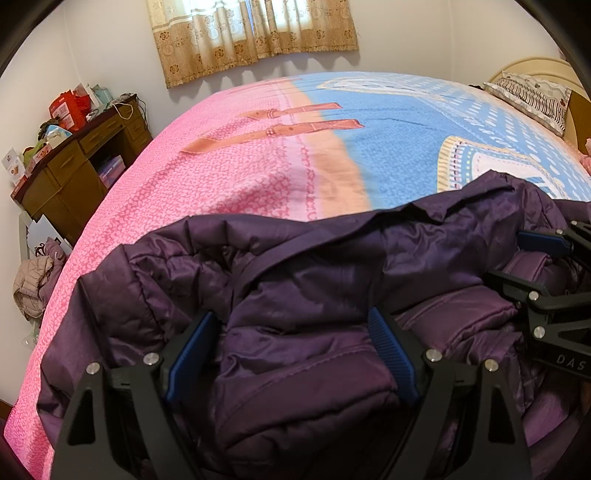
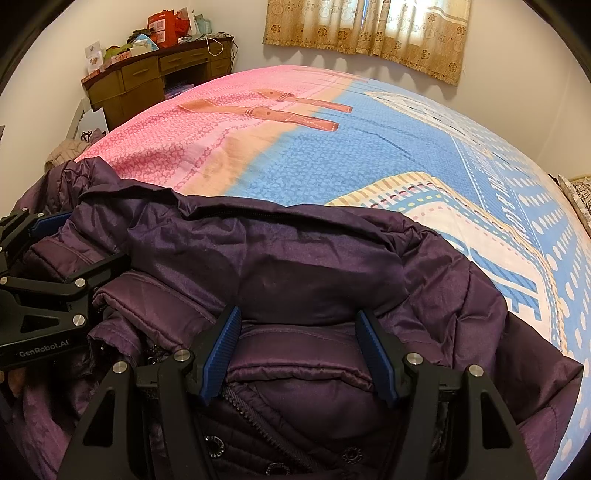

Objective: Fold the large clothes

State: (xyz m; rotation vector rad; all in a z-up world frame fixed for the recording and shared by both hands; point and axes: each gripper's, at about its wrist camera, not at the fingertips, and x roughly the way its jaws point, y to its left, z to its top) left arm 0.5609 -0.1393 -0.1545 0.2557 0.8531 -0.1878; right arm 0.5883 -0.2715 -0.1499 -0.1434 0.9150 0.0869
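Bed [image 1: 258,177]: fills most of both views, covered by a printed sheet, pink on the left part, blue with white and yellow pattern on the right. Two brown strap-like prints cross the pink/blue border.

Purple padded jacket [image 1: 295,280]: lies bunched on the near part of the bed, spread across the width of both views. Shiny lining faces up over much of it; quilted outer fabric, a zipper [image 2: 255,413] and snap buttons show at the bottom of the right wrist view. A zipper edge also runs along the far fold of the jacket [image 2: 295,251].

Wooden desk [image 1: 81,155]: stands against the far wall beyond the pink end of the bed, its top crowded with red boxes and bags.

Curtain [image 1: 251,33]: beige, patterned, on the far wall above the bed.

Pillow [image 1: 532,96]: striped, at the headboard end, far right of the left wrist view.

Left tongs [image 1: 295,354]: spread wide, blue pads on either side of a thick fold of jacket. Whether the pads press it, cannot tell.

Right tongs [image 2: 299,354]: likewise spread wide, a padded fold of the jacket between the blue pads; contact unclear. Each tool appears side-on at the edge of the other's view, just beside it over the jacket.
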